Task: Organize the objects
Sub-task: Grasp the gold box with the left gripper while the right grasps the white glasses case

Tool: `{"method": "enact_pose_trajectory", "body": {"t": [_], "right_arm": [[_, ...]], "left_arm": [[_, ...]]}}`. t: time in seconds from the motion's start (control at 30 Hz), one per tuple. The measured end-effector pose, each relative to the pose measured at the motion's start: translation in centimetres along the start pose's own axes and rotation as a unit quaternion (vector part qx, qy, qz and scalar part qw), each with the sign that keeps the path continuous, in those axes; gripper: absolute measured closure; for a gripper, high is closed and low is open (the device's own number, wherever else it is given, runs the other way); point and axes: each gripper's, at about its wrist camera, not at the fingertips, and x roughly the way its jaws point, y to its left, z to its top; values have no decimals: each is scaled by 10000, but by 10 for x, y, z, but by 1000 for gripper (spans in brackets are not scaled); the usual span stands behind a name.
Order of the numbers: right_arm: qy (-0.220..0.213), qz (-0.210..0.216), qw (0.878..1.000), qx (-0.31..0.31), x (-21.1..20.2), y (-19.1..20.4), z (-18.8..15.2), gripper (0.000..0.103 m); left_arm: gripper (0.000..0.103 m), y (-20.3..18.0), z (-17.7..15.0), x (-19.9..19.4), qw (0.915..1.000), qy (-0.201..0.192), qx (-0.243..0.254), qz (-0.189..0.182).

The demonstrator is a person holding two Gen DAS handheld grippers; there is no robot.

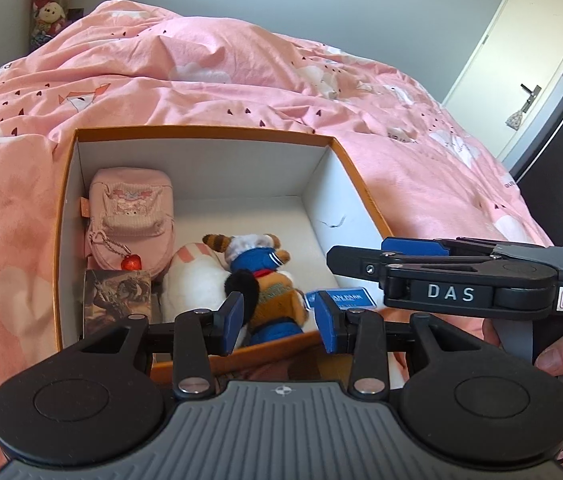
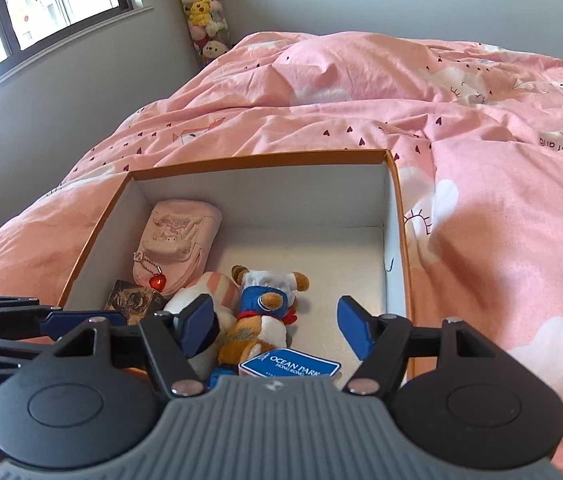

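We judge the packing step to be nearly done: the orange box [image 2: 399, 216] sits on the bed's pink duvet [image 2: 501, 208] and already holds every loose thing we can see, so what remains seems to be tidying inside it or pulling both tools clear. Our left gripper [image 1: 279, 318] hangs over the near wall of the box with its blue fingers [image 1: 233, 320] spread apart and nothing between them; just beyond and between those fingers lies the plush bear in blue [image 1: 265, 280], close but, as far as we can tell, not touched. Our right gripper [image 2: 279, 326] is likewise released, its fingers [image 2: 355, 330] wide and empty, the bear [image 2: 265, 312] lying between and slightly ahead of them, nearer the left finger. The blue Ocean Park tag [image 2: 291, 364] rests on the box floor just short of the right gripper's fingertips, close under the tool body. Beyond the left finger sits the white and pink plush [image 1: 197, 280], pressed against the bear, with the small picture card [image 1: 119, 296] and the pink pouch [image 1: 129, 216] further left along the box wall. If a further move is wanted, it calls for lifting both tools straight up so the spread fingers do not snag the bear or drag the thin wall.
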Motion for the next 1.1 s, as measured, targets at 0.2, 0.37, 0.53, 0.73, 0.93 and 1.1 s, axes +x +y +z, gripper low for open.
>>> {"method": "enact_pose_trajectory", "body": {"t": [0.2, 0.37, 0.53, 0.73, 0.93, 1.1], "right_arm": [[-167, -107, 9996, 198, -29, 0, -23, 35], [-29, -235, 9992, 315, -39, 0, -47, 43], [319, -148, 9975, 606, -34, -1, -72, 50], [712, -107, 9953, 653, -22, 6, -94, 51], [1090, 41, 9916, 691, -12, 10, -106, 51], [1361, 287, 9885, 592, -9, 21, -116, 51]], "left_arm": [[59, 1, -15, -11, 9998, 157, -39, -78], [59, 12, -31, -13, 9989, 416, -217, -79], [59, 24, -48, -6, 9956, 844, -407, 19], [59, 26, -64, -2, 9926, 1174, -253, 176], [59, 26, -81, 11, 9820, 1823, -83, 488], [57, 27, -90, 12, 9787, 1972, 107, 556]]}}
